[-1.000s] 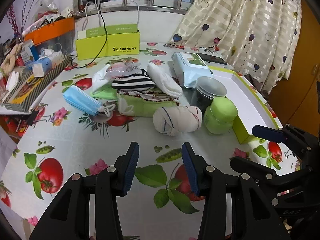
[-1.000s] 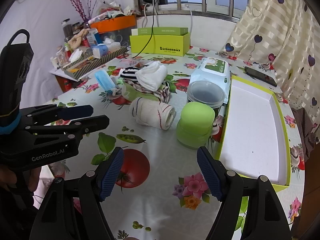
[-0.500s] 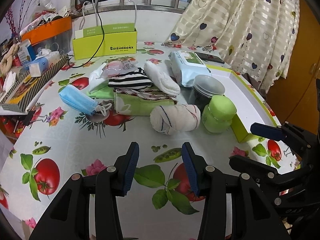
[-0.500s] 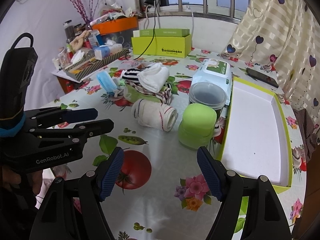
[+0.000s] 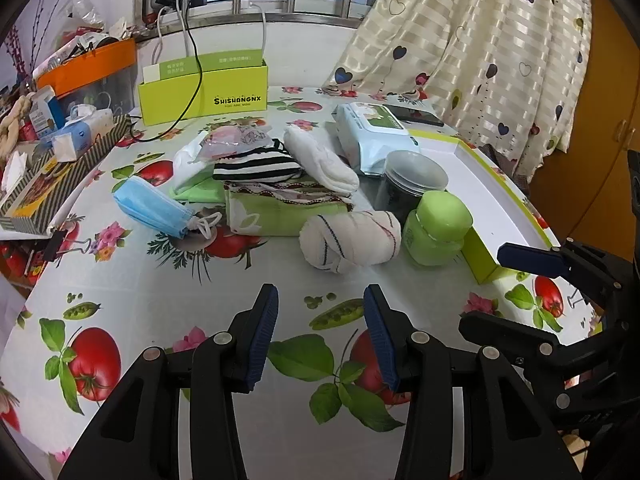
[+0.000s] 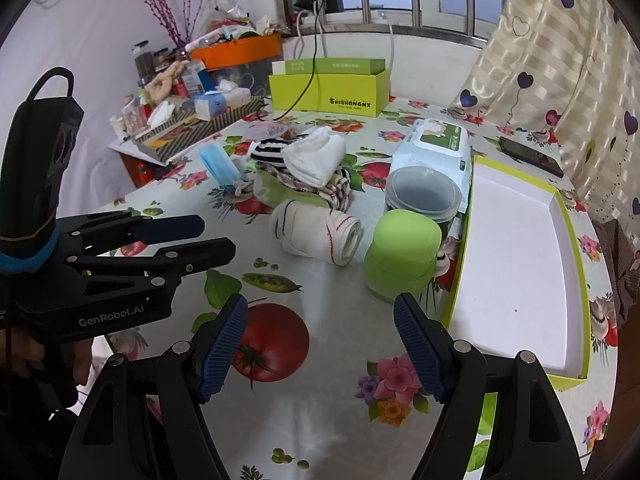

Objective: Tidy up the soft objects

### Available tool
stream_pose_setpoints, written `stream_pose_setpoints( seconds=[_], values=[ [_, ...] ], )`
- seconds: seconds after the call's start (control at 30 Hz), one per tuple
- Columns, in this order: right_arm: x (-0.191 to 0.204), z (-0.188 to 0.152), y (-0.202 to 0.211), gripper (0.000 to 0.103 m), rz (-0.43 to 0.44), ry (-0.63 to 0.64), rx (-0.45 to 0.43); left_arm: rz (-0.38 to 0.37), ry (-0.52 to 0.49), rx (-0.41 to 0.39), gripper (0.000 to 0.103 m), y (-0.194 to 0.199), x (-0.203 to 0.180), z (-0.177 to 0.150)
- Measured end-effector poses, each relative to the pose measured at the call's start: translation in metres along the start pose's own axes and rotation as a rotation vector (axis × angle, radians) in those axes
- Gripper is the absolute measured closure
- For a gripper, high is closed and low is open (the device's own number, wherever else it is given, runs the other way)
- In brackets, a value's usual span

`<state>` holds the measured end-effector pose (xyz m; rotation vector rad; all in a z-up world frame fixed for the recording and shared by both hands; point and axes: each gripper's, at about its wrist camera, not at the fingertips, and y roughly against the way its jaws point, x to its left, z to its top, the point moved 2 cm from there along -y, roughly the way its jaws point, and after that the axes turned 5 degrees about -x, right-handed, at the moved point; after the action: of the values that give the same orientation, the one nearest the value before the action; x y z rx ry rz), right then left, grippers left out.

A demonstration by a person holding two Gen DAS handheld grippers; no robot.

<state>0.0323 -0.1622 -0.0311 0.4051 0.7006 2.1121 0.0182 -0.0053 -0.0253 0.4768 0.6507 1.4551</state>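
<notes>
A rolled white towel with dark and red stripes (image 5: pixel 350 240) (image 6: pixel 316 236) lies on the flowered tablecloth. Behind it is a heap of cloths: a green folded cloth (image 5: pixel 276 210), a black-and-white striped cloth (image 5: pixel 256 166), a white folded cloth (image 5: pixel 322 162) (image 6: pixel 314 158) and a blue face mask (image 5: pixel 150 208) (image 6: pixel 218 166). An open lime tray with a white floor (image 6: pixel 516 256) lies at the right. My left gripper (image 5: pixel 320 328) is open and empty, short of the rolled towel. My right gripper (image 6: pixel 320 344) is open and empty, over bare tablecloth near the tray.
A green jar (image 5: pixel 436 228) (image 6: pixel 400 256) and a clear lidded tub (image 6: pixel 422 196) stand between the towel and the tray. A wet-wipes pack (image 5: pixel 370 132), a lime box (image 5: pixel 204 88), a phone (image 6: pixel 530 156) and a cluttered striped tray (image 5: pixel 48 176) lie further back.
Both grippers have risen and drawn back slightly, so the objects sit a little lower and nearer in view. Neither jaw opening changed and nothing on the table moved.
</notes>
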Motion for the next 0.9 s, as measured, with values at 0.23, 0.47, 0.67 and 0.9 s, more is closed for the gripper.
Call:
stream_pose_setpoints(
  seconds=[0.23,0.47,0.67,0.9],
  values=[
    [0.0,0.001,0.0,0.027,0.002,0.001,0.001,-0.003,0.006,0.002,0.057,0.0,0.0,-0.001],
    [0.001,0.001,0.0,0.027,-0.001,0.0,-0.001,-0.035,0.05,0.019,0.057,0.0,0.007,-0.003],
    [0.0,0.001,0.0,0.027,-0.001,0.0,0.001,-0.025,0.066,0.008,0.057,0.003,0.012,-0.002],
    [0.0,0.005,0.0,0.027,-0.011,0.003,0.0,-0.021,0.082,0.01,0.057,0.001,0.017,-0.002]
  ],
)
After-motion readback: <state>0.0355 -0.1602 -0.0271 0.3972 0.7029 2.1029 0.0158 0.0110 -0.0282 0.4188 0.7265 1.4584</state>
